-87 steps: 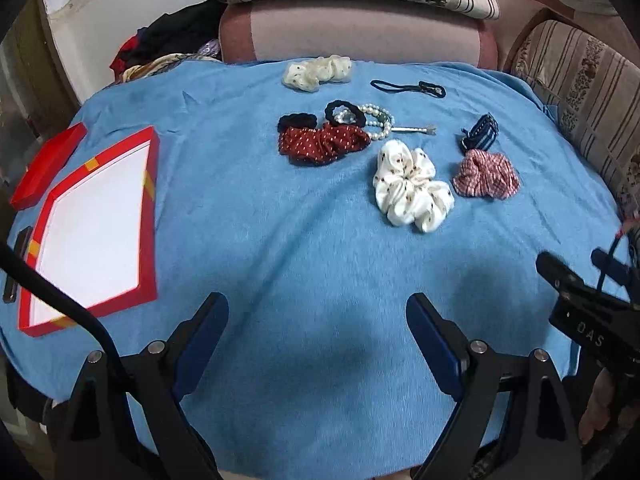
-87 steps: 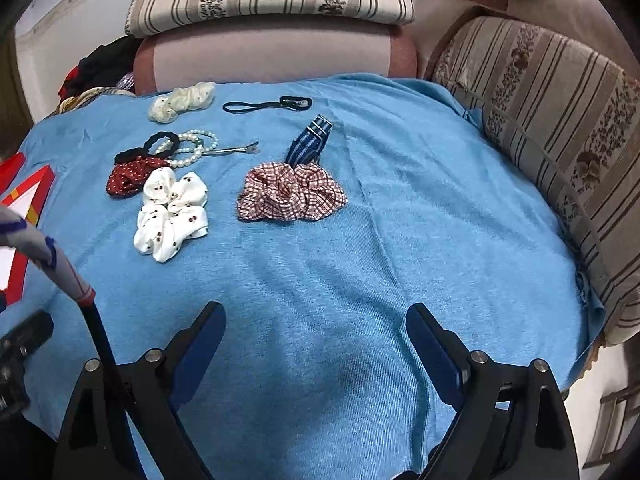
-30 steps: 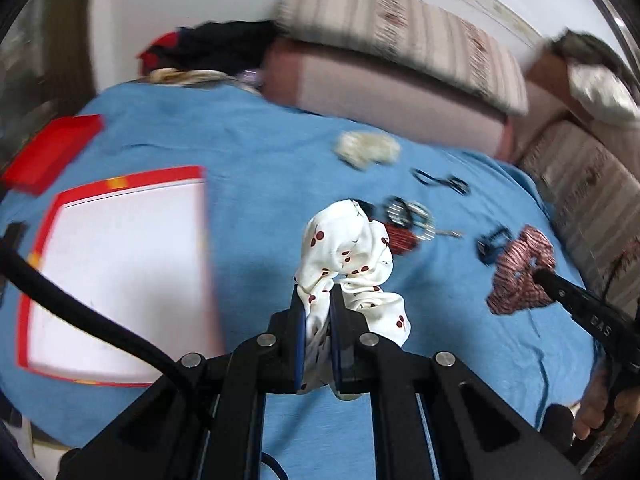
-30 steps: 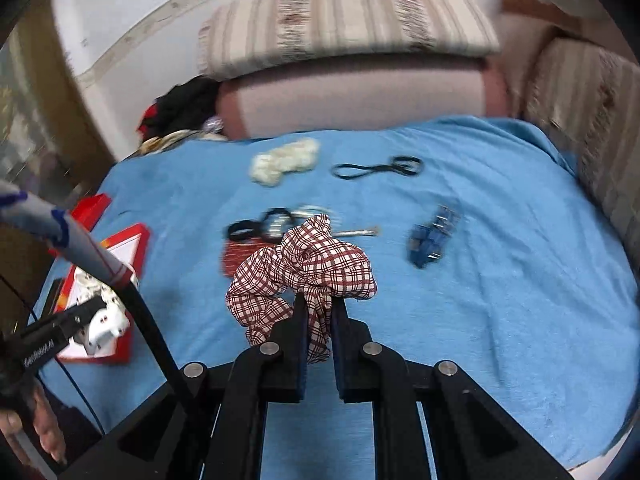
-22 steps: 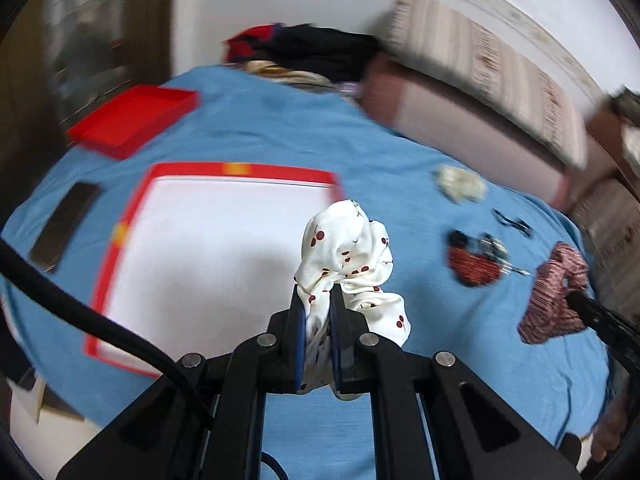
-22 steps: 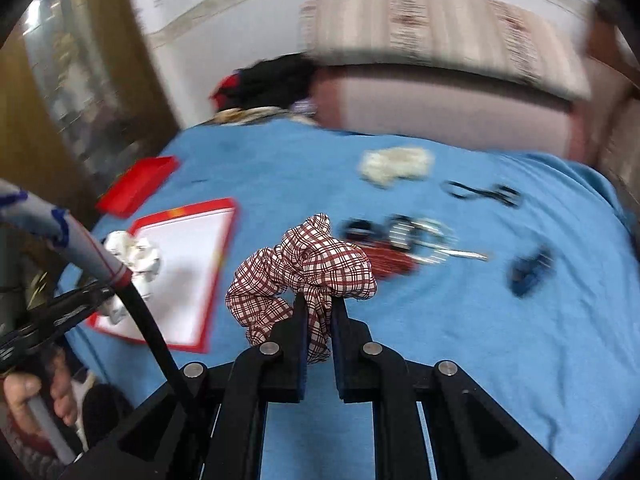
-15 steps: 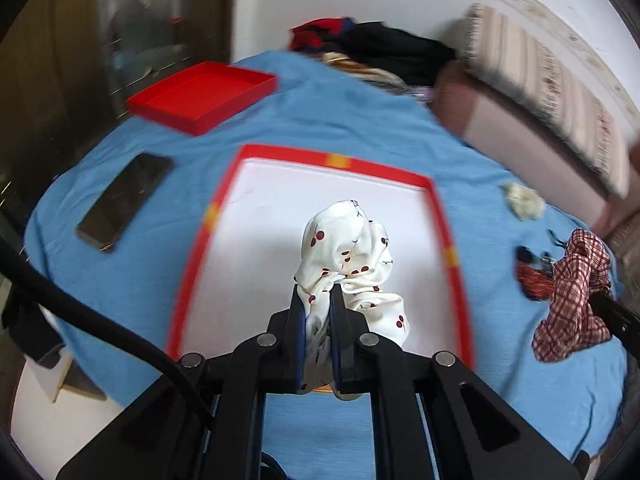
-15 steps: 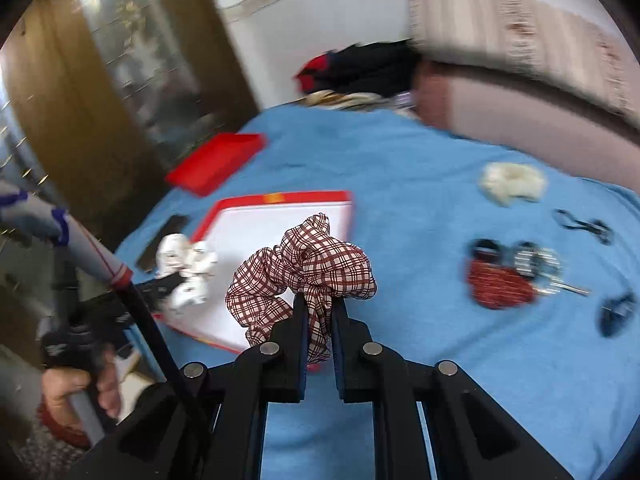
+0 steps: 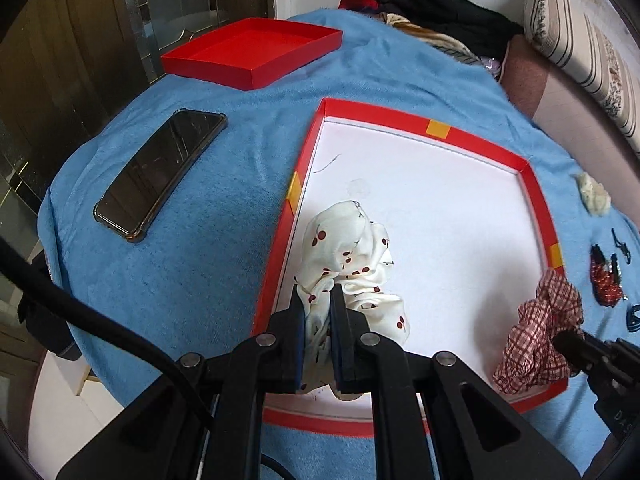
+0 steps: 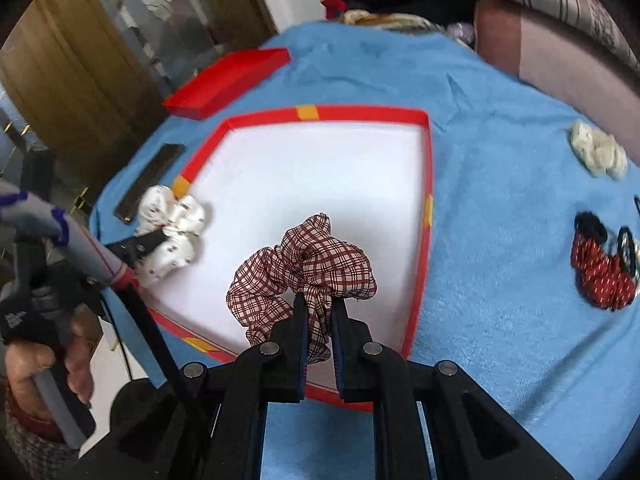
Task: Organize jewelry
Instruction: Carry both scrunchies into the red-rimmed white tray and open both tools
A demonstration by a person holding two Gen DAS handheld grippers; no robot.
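Note:
My left gripper (image 9: 319, 300) is shut on a white scrunchie with red dots (image 9: 348, 256) and holds it over the near-left part of the red-rimmed white tray (image 9: 536, 204). My right gripper (image 10: 319, 306) is shut on a red plaid scrunchie (image 10: 308, 264) over the tray's near right part (image 10: 420, 272). The plaid scrunchie also shows in the left wrist view (image 9: 540, 332), and the white one in the right wrist view (image 10: 172, 232). On the blue cloth to the right lie a dark red dotted scrunchie (image 10: 600, 276), a cream scrunchie (image 10: 596, 152) and black hair ties (image 10: 590, 224).
A red box lid (image 9: 252, 50) sits at the far left of the cloth. A black phone (image 9: 160, 168) lies left of the tray. A pile of clothes (image 9: 432, 4) and a striped cushion (image 9: 584, 44) are at the back. A dark wooden cabinet stands left.
Both grippers closed on their scrunchies and carried them left from the pile to above the tray. Over the last second they moved further over the tray.

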